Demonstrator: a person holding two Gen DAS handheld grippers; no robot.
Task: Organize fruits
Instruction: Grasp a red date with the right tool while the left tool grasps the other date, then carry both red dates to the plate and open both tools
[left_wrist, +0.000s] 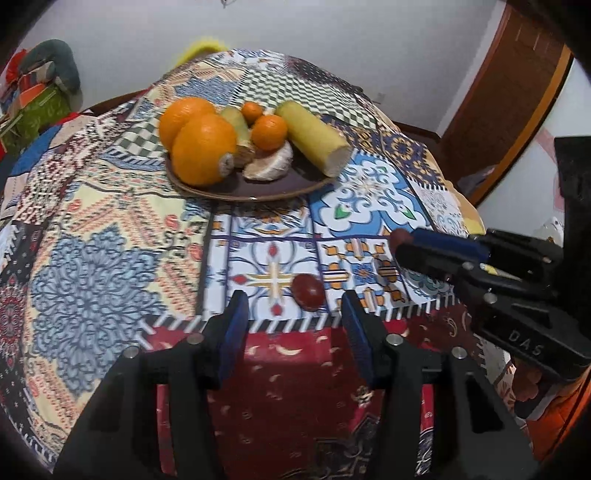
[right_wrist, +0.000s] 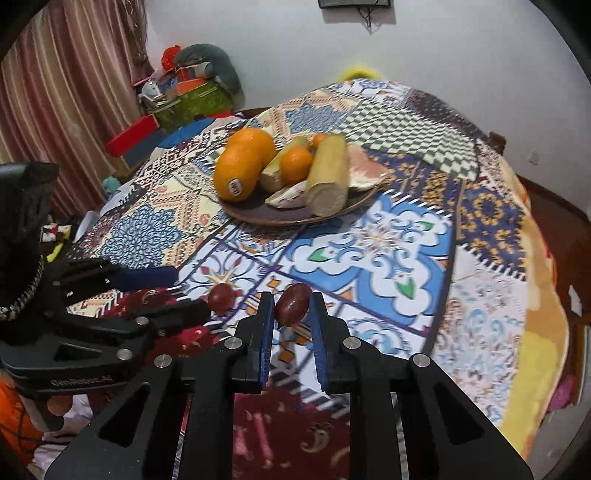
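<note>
A brown plate (left_wrist: 258, 190) near the table's middle holds two large oranges (left_wrist: 203, 149), two small oranges (left_wrist: 269, 132), pale stalk pieces (left_wrist: 314, 136) and a peeled segment. The plate also shows in the right wrist view (right_wrist: 280, 218). A dark red date (left_wrist: 308, 291) lies on the cloth between and just ahead of my open left gripper's (left_wrist: 295, 306) fingertips; it also shows in the right wrist view (right_wrist: 221, 297). My right gripper (right_wrist: 293, 306) is shut on a second date (right_wrist: 291, 304), held above the cloth. The right gripper also shows in the left wrist view (left_wrist: 400, 240).
A patchwork cloth (left_wrist: 110, 221) covers the round table. Boxes and clutter (right_wrist: 177, 99) stand beyond the table's far left. A striped curtain (right_wrist: 55, 92) hangs at the left, a wooden door frame (left_wrist: 517, 92) at the right.
</note>
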